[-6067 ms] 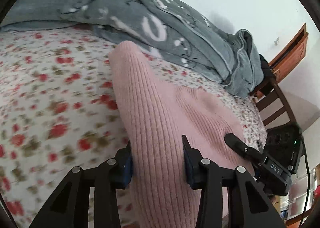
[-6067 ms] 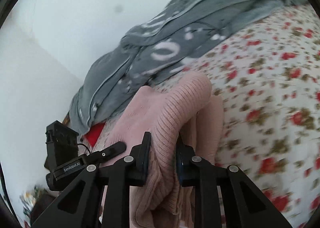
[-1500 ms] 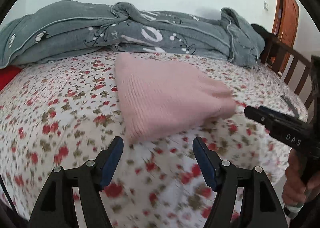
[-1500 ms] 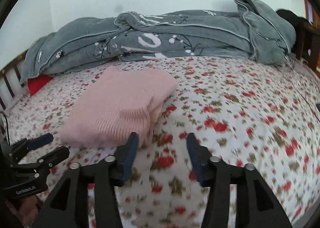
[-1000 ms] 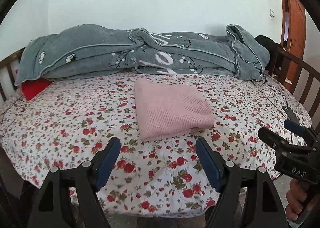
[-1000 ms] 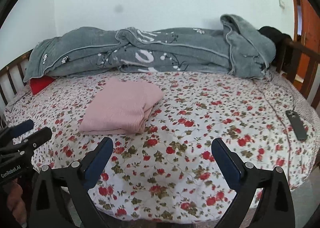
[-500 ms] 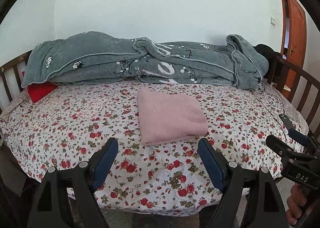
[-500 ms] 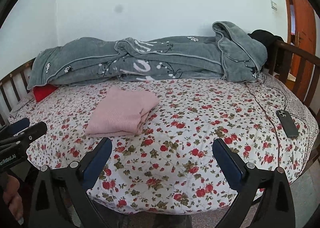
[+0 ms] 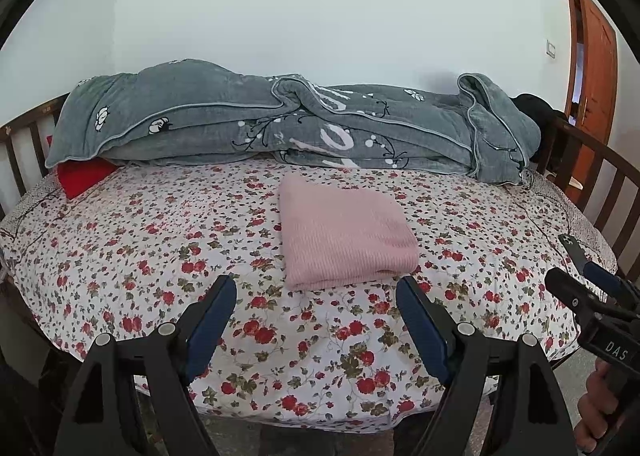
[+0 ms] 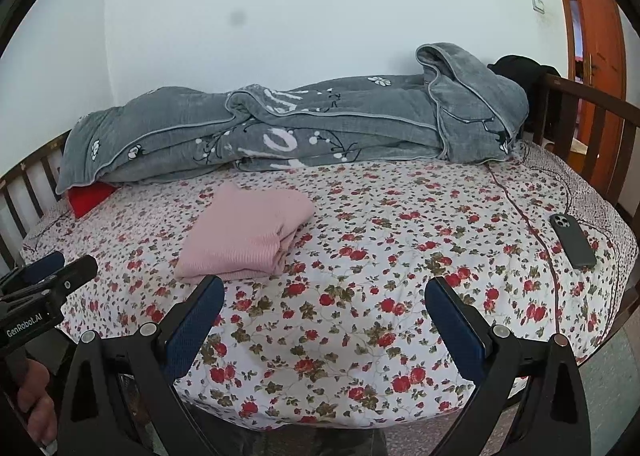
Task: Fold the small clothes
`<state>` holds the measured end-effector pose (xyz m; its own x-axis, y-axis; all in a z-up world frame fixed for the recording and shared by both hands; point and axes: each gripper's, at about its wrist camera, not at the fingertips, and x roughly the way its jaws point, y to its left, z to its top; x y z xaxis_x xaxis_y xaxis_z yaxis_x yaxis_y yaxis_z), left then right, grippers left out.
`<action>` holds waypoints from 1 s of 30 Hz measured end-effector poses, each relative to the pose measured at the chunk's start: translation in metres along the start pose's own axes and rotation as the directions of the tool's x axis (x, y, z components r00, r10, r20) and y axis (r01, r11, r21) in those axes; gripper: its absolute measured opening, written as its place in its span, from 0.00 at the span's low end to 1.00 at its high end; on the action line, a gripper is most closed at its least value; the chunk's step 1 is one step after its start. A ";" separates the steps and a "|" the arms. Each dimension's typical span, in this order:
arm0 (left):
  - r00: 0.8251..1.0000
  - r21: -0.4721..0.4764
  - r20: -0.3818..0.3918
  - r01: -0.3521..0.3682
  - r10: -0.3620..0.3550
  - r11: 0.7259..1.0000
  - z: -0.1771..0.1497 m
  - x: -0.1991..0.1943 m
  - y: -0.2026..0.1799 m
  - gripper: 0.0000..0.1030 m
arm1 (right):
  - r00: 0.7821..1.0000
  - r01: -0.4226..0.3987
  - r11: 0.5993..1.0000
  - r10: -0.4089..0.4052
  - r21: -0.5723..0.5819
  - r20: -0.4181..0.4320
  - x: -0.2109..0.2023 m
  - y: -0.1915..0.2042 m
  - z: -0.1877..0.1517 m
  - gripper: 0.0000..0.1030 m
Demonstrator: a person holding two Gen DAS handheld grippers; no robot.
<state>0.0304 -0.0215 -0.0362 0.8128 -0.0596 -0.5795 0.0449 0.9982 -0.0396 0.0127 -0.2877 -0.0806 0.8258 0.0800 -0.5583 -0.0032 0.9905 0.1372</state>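
A pink knit garment (image 9: pixel 344 234) lies folded into a flat rectangle on the floral bedsheet (image 9: pixel 160 248); it also shows in the right wrist view (image 10: pixel 248 234). My left gripper (image 9: pixel 316 296) is open and empty, held back off the bed's near edge, in front of the garment. My right gripper (image 10: pixel 324 298) is open wide and empty, also off the near edge, to the right of the garment. Each gripper shows at the side of the other's view: the right one (image 9: pixel 588 292), the left one (image 10: pixel 52 272).
A grey blanket (image 9: pixel 280 127) is bunched along the wall at the back. A red pillow (image 9: pixel 82 175) sits at the back left. A dark phone (image 10: pixel 572 240) lies near the bed's right edge. Wooden rails (image 10: pixel 592 127) stand at both ends. An orange door (image 9: pixel 596 67) is at the right.
Both grippers let go of the pink garment, opened, and pulled back from the bed. The garment now lies folded and still on the sheet.
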 end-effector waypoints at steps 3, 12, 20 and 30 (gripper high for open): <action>1.000 -0.003 0.003 0.000 0.000 1.000 0.001 -0.001 0.000 0.79 | 1.000 0.007 1.000 -0.007 -0.014 0.006 -0.001 0.001 -0.001 0.96; 1.000 -0.006 0.006 -0.002 0.002 1.000 0.002 -0.002 0.000 0.79 | 1.000 0.006 1.000 -0.006 -0.008 0.003 0.000 0.000 -0.002 0.96; 1.000 -0.020 0.003 0.001 -0.001 1.000 0.003 -0.002 0.003 0.79 | 1.000 0.001 1.000 -0.001 -0.003 -0.001 0.000 0.002 -0.003 0.96; 1.000 -0.023 0.004 0.004 -0.004 1.000 0.002 -0.003 0.003 0.79 | 1.000 -0.006 1.000 0.006 0.002 -0.011 0.003 0.005 -0.007 0.96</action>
<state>0.0296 -0.0179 -0.0332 0.8151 -0.0634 -0.5759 0.0349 0.9976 -0.0604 0.0118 -0.2818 -0.0874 0.8194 0.0874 -0.5666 -0.0074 0.9898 0.1420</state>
